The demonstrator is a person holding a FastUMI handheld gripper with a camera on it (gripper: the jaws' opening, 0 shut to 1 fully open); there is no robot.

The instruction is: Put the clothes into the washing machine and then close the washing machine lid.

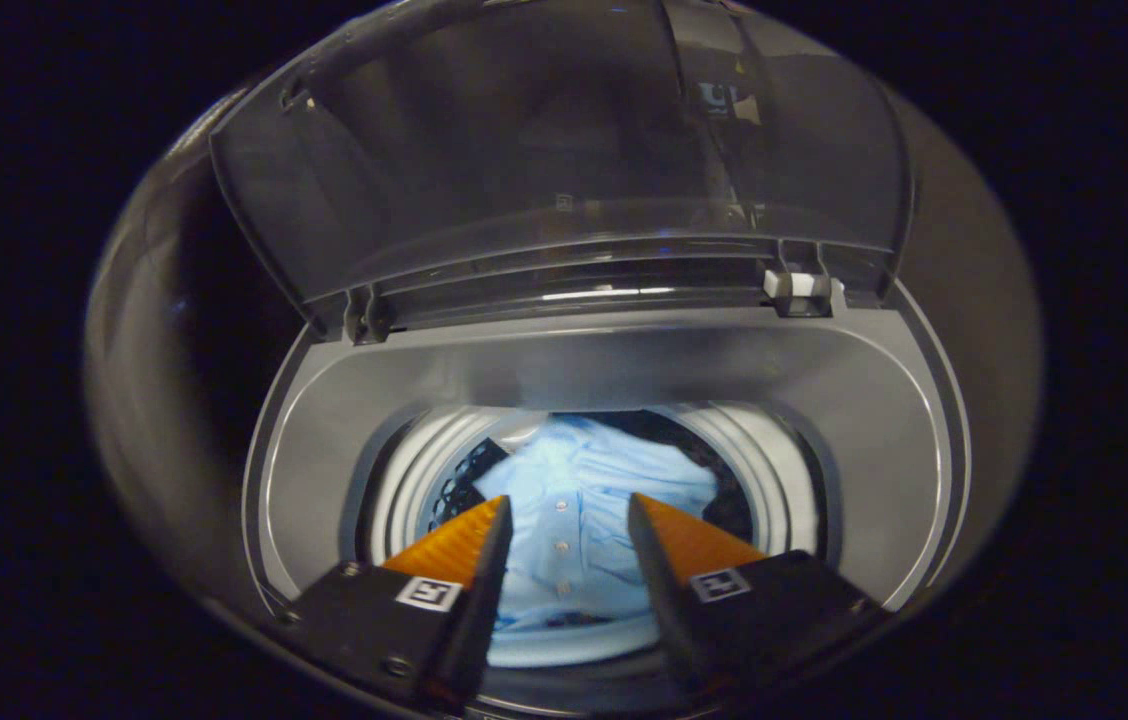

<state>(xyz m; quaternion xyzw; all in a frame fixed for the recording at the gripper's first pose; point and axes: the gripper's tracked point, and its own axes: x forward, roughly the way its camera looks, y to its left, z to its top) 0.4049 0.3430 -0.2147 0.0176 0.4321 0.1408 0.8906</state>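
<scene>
Shirt [574, 500] sits in the drum [404, 470], seen between and just beyond the gripper [569, 512] fingers. Gripper is spread apart, holding nothing; fingers hang over the drum mouth, pointing down into it, tips not touching the fabric as far as I can tell. Shirt is light blue, button row visible running straight down the gap between the fingers. Cloth is rumpled and covers most of the drum floor. Dark perforated drum wall [459, 480] shows to the left of the shirt, another dark patch at the far right side of it. White ribbed ring wraps the drum opening. Grey washer top [624, 360] surrounds that ring. Lid [544, 150] is up, tinted see-through, standing at the far edge of the top on two hinges, one at each far corner. Right hinge [799, 290] carries a small white block.
</scene>
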